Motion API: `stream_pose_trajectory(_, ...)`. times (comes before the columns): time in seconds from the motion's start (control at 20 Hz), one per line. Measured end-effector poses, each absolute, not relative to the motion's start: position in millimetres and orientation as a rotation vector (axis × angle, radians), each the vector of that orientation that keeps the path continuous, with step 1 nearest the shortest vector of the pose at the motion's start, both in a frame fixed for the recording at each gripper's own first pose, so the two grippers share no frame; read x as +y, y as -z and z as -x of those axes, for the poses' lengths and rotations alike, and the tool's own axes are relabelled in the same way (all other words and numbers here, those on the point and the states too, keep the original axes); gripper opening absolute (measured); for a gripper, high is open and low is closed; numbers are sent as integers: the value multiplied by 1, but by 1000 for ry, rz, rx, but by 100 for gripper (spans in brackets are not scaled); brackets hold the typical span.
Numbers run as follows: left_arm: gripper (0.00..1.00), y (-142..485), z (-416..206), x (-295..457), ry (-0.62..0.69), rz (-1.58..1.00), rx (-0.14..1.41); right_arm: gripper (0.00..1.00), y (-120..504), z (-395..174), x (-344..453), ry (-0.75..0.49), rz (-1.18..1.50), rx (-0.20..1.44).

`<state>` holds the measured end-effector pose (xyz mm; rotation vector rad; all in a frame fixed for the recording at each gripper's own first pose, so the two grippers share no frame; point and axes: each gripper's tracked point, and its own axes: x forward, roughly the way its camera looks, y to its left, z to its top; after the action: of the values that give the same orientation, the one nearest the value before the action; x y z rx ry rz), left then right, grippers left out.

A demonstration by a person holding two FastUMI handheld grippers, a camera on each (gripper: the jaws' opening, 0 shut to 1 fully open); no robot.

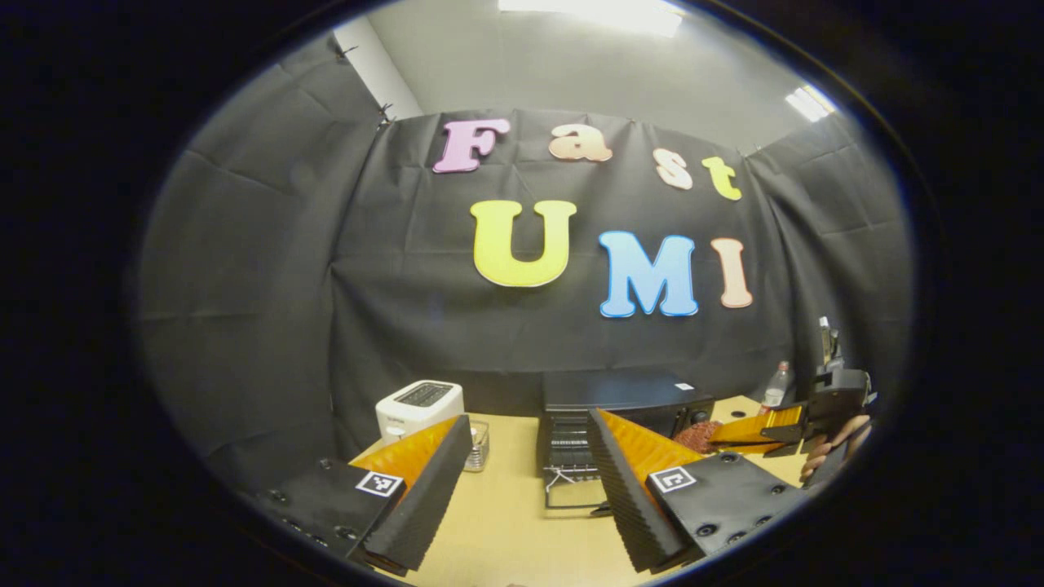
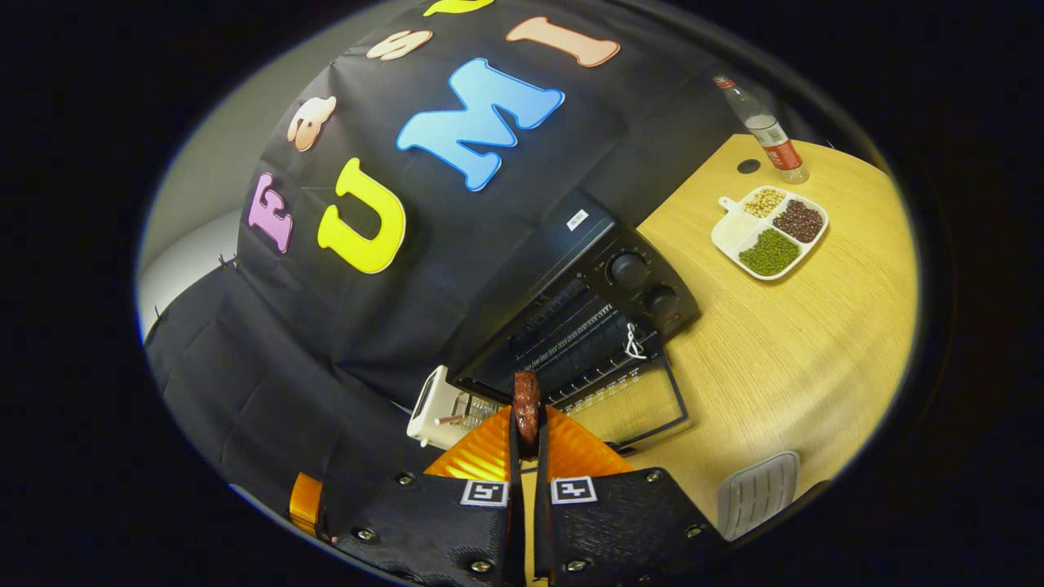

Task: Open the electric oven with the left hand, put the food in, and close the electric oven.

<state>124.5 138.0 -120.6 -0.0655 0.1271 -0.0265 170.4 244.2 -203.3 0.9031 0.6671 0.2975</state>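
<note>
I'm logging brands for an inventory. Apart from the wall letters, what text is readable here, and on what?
Sticker on the electric oven top: too small to read.
Toaster front print: blurred.
Bottle label: blurred.
No text reads clearly.

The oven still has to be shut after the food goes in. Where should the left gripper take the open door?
Probably at the oven door's free front edge, coming from the front and lifting: it lies folded down flat, hinged at the oven mouth. The left gripper is open.

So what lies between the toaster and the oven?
A small wire basket, seen in the left gripper view beside the toaster; bare tabletop runs on to the open oven.
</note>
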Motion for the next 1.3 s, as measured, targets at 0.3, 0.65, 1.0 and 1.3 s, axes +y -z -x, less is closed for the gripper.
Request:
stream_pose_trajectory(0.3, 91, 135, -135, 173, -9, 62, 154, 5, 225, -220, 275, -286, -880, 641)
stream_pose_trajectory(0.65, 97, 144, -139, 208, -60, 29, 185, 5, 263, -268, 292, -239, -876, 607)
stream_pose_trajectory(1.0, 97, 149, -135, 217, -81, 11, 209, 5, 289, -295, 298, -236, -922, 610)
stream_pose_trajectory(1.3, 91, 150, -136, 217, -76, 3, 210, 15, 308, -301, 288, -193, -850, 673)
